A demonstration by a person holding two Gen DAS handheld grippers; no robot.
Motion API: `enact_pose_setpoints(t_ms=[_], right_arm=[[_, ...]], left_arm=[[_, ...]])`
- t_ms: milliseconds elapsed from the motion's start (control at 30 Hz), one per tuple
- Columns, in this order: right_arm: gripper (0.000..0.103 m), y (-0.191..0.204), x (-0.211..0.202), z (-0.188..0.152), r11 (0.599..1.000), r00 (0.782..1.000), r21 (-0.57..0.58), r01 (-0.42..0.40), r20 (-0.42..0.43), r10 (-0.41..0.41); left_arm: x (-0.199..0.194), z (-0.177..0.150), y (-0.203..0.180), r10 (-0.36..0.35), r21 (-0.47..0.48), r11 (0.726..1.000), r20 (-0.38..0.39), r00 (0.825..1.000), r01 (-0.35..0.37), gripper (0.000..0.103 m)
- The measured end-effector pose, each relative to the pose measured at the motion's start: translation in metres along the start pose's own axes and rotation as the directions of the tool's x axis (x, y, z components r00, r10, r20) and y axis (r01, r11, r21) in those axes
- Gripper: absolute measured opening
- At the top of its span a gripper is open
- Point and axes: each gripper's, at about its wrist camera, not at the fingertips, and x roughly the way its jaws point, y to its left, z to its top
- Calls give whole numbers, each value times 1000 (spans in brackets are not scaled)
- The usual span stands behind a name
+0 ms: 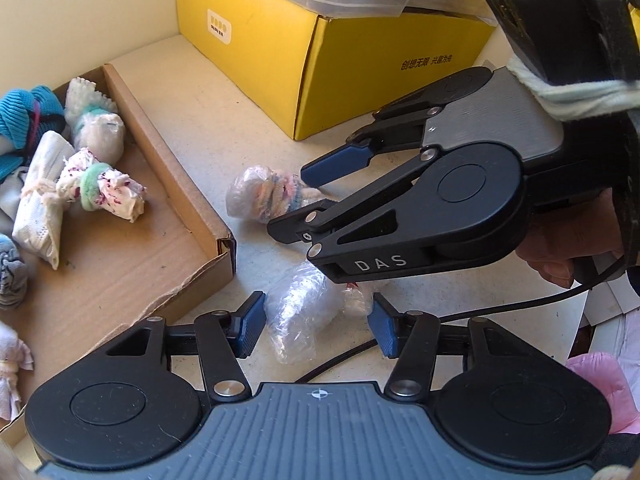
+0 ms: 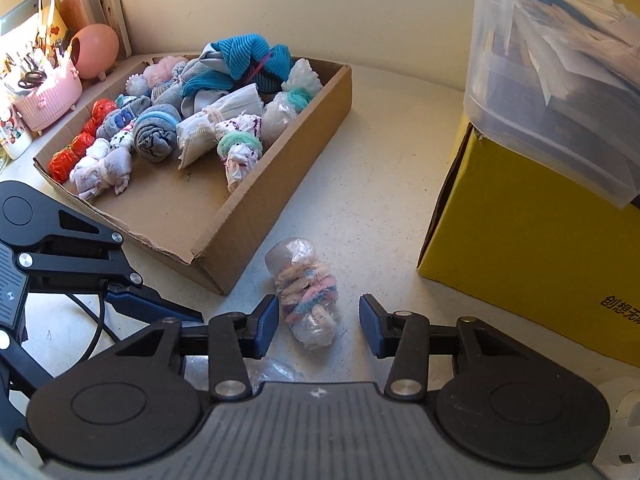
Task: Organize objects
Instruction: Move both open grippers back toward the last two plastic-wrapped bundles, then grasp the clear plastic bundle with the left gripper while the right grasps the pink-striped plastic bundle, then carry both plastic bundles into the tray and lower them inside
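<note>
Pale table [image 2: 380,184] beside a cardboard tray [image 2: 276,200]: each hand-held gripper, left [image 1: 316,326] and right [image 2: 319,328], brackets a plastic-wrapped bundle (left's clear [image 1: 298,316], right's pastel-banded [image 2: 308,296]), pads apart, nothing grasped.

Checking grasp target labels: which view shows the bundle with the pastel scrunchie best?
Right wrist view. The pastel-scrunchie bundle lies whole and unblocked between the open right gripper fingers. In the left wrist view the same bundle is smaller and partly covered by the right gripper's fingers.
</note>
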Motion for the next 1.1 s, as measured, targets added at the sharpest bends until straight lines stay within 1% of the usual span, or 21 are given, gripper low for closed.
enact_pose_setpoints(t_ms=[33, 100, 200, 233, 367, 500, 600, 667, 733, 767, 833, 967, 1100], right_arm=[[30, 0, 0, -1, 1000, 1000, -3, 3, 6, -3], [27, 0, -2, -3, 1000, 1000, 4, 9, 12, -9], [26, -1, -7, -7, 999, 1000, 30, 12, 19, -12], [26, -2, -9, -8, 999, 1000, 40, 12, 23, -13], [25, -3, -25, -13, 997, 999, 79, 23, 41, -26], [25, -3, -46, -16, 993, 997, 113, 38, 69, -46], [25, -1, -63, -15, 991, 995, 133, 35, 92, -47], [25, 2, -71, -12, 991, 993, 130, 35, 106, -49], [25, 6, -77, -6, 991, 992, 129, 27, 118, -42], [25, 8, -79, -2, 992, 991, 127, 23, 128, -40], [25, 10, -81, 4, 993, 989, 119, 14, 146, -31], [25, 14, -79, 18, 996, 985, 89, -12, 174, -4], [25, 17, -66, 30, 998, 984, 47, -33, 174, 24]], left_arm=[[0, 1, 1, -4, 0, 1000, 3, 1000, 4, 58], [-1, 0, 2, -14, -2, 1000, 8, 1000, 14, 54], [-2, -2, 3, -13, 8, 1000, 12, 1000, 13, 46], [-2, -2, 3, -14, 9, 1000, 13, 1000, 14, 45], [-9, -5, 5, -20, 10, 1000, 21, 1000, 20, 44], [-24, -9, 8, -28, -3, 1000, 38, 999, 28, 43], [-40, -13, 12, -34, -14, 999, 63, 997, 35, 43], [-60, -16, 14, -35, -37, 999, 85, 996, 38, 43], [-75, -17, 21, -21, -70, 997, 105, 994, 28, 43], [-78, -9, 21, -6, -91, 996, 118, 993, 17, 43], [-92, -8, 30, 27, -143, 990, 140, 990, -7, 44], [-116, -8, 54, 113, -244, 967, 157, 981, -72, 44], [-118, -4, 82, 188, -319, 938, 140, 972, -135, 44]])
